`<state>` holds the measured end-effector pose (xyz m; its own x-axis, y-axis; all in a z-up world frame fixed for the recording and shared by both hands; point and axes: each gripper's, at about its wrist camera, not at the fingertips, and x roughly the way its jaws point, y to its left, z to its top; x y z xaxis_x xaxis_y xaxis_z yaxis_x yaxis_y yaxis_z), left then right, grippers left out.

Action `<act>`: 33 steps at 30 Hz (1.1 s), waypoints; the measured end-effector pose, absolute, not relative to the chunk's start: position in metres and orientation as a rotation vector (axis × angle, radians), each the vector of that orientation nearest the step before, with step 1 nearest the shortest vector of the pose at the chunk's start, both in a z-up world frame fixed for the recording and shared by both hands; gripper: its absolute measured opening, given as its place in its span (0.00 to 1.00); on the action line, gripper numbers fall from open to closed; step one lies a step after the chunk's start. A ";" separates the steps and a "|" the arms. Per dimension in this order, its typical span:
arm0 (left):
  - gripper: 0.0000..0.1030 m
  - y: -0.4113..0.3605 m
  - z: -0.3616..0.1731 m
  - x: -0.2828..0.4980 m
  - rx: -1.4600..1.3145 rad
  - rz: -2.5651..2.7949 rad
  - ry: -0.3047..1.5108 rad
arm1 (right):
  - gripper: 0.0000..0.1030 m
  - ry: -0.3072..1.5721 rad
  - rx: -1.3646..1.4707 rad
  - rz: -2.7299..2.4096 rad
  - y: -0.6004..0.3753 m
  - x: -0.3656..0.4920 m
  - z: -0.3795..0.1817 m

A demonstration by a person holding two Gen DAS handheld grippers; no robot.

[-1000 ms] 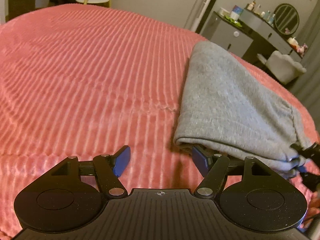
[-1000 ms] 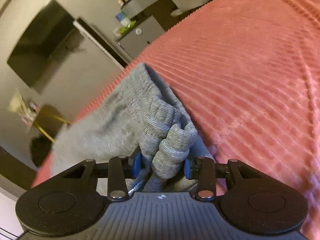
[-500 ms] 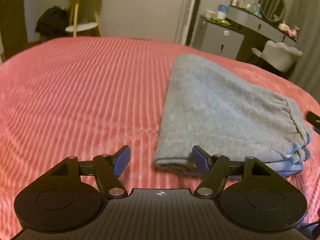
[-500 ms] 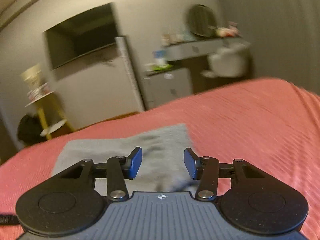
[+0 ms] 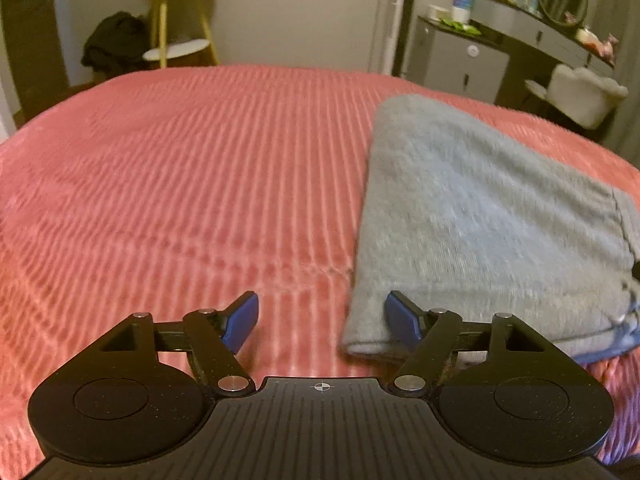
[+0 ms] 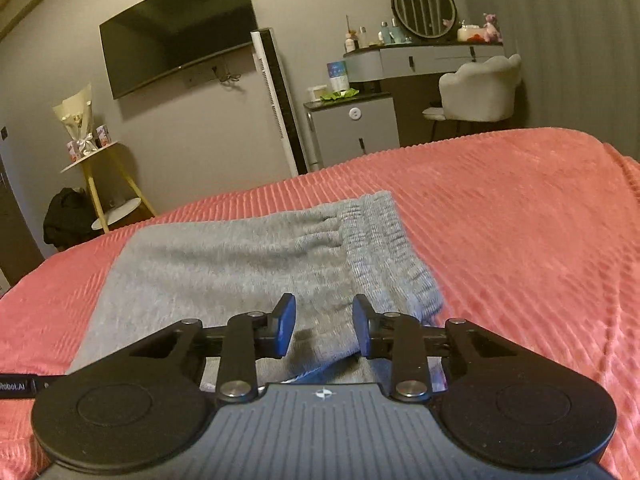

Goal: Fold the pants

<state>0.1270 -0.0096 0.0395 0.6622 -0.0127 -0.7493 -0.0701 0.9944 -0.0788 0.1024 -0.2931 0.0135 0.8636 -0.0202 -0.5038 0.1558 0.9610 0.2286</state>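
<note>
Grey sweatpants [image 5: 480, 216] lie folded into a compact stack on the red ribbed bedspread [image 5: 180, 184]. In the left wrist view they fill the right side, and my left gripper [image 5: 322, 322] hovers open over their near left corner with nothing between its blue pads. In the right wrist view the grey sweatpants [image 6: 240, 264] lie flat with the ribbed waistband [image 6: 384, 248] on the right. My right gripper [image 6: 322, 326] hangs just above their near edge. Its jaws are closing, with a gap and no cloth between them.
The bedspread [image 6: 520, 220] spreads wide to both sides of the pants. Beyond the bed stand a yellow side table [image 6: 108, 176], a wall television [image 6: 176, 32], a grey cabinet [image 6: 352, 128], a dresser with a round mirror [image 6: 424, 6] and a white chair [image 6: 476, 92].
My right gripper let go of the bunched waistband, drew back and rolled level; the pants now lie flat. My left gripper pulled back slightly from the pants' near corner, staying open.
</note>
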 end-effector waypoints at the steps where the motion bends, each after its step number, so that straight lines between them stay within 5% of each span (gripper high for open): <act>1: 0.74 -0.008 0.045 0.128 -0.109 0.028 0.831 | 0.30 0.523 0.268 -0.095 -0.292 0.103 0.013; 15: 0.78 -0.093 0.047 0.235 0.290 -0.112 0.705 | 0.30 0.461 0.186 -0.144 -0.283 0.121 0.002; 21: 0.91 -0.081 0.025 0.262 0.226 -0.096 0.714 | 0.29 0.442 0.245 -0.107 -0.295 0.124 -0.003; 33: 0.89 -0.049 0.026 0.158 0.000 -0.086 0.750 | 0.39 0.544 0.304 -0.037 -0.289 0.112 0.005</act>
